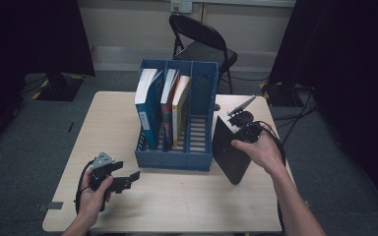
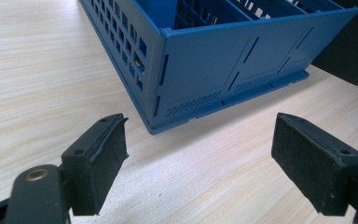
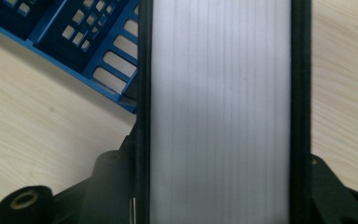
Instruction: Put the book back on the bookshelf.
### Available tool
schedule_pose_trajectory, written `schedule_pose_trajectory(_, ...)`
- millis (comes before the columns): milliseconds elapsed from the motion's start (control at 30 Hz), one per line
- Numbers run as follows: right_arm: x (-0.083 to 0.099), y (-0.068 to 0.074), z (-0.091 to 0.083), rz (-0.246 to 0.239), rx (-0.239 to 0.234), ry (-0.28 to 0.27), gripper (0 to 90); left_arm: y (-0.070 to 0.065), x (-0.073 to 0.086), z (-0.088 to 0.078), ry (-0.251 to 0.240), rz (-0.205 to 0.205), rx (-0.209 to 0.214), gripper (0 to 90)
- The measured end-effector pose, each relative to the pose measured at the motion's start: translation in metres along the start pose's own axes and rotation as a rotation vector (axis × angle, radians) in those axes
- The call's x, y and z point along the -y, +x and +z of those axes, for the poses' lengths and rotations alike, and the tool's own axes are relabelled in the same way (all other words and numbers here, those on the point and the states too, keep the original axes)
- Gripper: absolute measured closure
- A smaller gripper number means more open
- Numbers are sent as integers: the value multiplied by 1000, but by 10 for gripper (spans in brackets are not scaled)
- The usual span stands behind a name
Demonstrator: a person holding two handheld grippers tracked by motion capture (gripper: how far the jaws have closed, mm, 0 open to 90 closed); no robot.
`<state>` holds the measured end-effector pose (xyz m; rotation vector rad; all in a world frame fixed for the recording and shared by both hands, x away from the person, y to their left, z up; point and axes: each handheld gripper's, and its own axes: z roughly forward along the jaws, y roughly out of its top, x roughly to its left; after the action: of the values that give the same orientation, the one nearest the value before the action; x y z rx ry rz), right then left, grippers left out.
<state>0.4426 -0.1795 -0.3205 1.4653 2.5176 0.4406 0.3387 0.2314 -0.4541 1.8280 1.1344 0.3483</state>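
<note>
Our right gripper (image 1: 241, 129) pinches a black book (image 1: 230, 150) by its covers, standing it on the table (image 1: 187, 196) just right of the blue file rack (image 1: 177, 115); our left gripper (image 1: 123, 179) hovers with jaws spread, holding nothing

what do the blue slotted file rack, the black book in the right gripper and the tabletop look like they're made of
Blue slotted file rack: looks like moulded plastic, matte, with crisp cut-out slots and thin walls. Black-covered book: apparently card or cloth boards, dull black; its white page edges show fine lines of paper. Pale tabletop: wood-grain pattern, smooth, probably laminate rather than solid wood.
</note>
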Motion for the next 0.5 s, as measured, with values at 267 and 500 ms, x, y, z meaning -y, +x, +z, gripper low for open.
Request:
schedule_pose_trajectory(267, 1, -5, -2, 37, -8, -9, 534, 3, 0, 1, -4, -22, -10, 178)
schedule_pose_trajectory(500, 5, -10, -5, 78, -8, -35, 535, 3, 0, 2, 4, -19, -9, 178)
